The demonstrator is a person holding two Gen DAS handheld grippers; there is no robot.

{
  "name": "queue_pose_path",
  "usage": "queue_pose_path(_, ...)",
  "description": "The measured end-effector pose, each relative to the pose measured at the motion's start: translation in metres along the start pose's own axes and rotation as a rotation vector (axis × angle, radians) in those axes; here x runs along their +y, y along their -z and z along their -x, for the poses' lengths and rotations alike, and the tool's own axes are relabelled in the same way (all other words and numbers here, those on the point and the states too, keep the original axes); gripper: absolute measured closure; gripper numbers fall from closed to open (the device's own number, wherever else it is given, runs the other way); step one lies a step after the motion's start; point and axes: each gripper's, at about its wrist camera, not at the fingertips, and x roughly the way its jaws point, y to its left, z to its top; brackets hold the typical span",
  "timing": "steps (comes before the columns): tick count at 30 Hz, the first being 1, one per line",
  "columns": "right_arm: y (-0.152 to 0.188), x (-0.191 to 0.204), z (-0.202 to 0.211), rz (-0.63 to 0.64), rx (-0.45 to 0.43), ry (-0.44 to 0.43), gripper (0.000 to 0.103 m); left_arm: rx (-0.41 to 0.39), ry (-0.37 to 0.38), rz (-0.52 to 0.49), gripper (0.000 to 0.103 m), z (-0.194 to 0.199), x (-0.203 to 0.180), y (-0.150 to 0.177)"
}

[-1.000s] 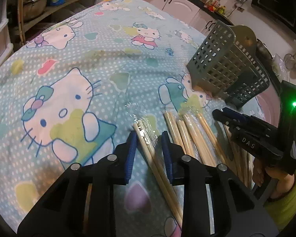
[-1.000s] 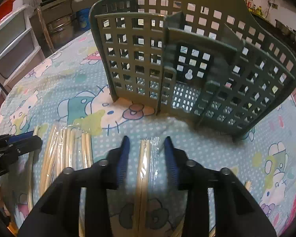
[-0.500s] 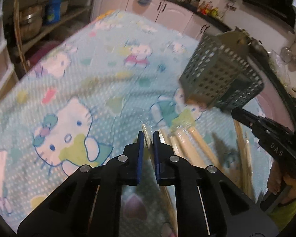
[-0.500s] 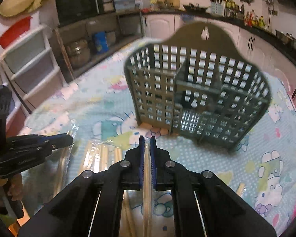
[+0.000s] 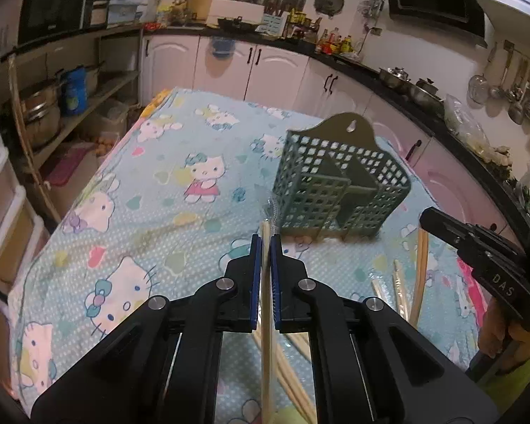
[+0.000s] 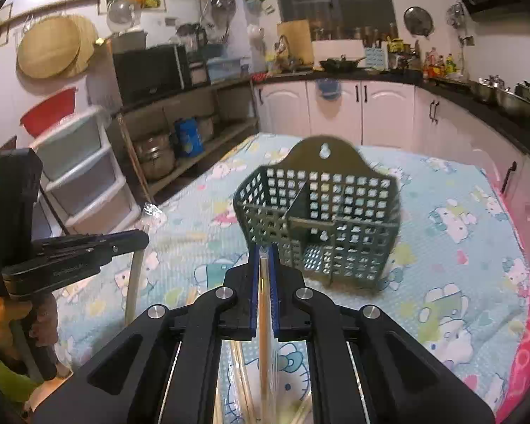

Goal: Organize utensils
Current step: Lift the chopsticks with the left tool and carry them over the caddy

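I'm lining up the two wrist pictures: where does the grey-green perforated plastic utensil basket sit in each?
Left wrist view: grey-green perforated plastic utensil basket right of centre, beyond the fingers.
Right wrist view: basket centre, just past the fingers.
Shared landmark: cartoon-cat tablecloth.

Left claw and right claw both clamped, angled downward.

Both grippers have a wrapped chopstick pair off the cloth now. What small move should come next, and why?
Probably carry the right gripper forward over the green basket and tip its chopstick pair upright: it is shut on the pair, the basket stands open-topped just ahead, and its compartments look empty. The left gripper, also shut on a pair, can follow.
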Motion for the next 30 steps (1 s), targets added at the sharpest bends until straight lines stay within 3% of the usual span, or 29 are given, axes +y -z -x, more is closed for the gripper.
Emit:
queue_pose_path(12, -0.018, -0.018, 0.057, -0.02, -0.15, 0.016, 0.098, -0.092, 0.023, -0.073, 0.102, 0.02, -0.039, -0.031)
queue_pose_path(30, -0.07, -0.04, 0.09, -0.018, -0.257, 0.063, 0.098, -0.204, 0.074, -0.12, 0.102, 0.023, -0.078, -0.103)
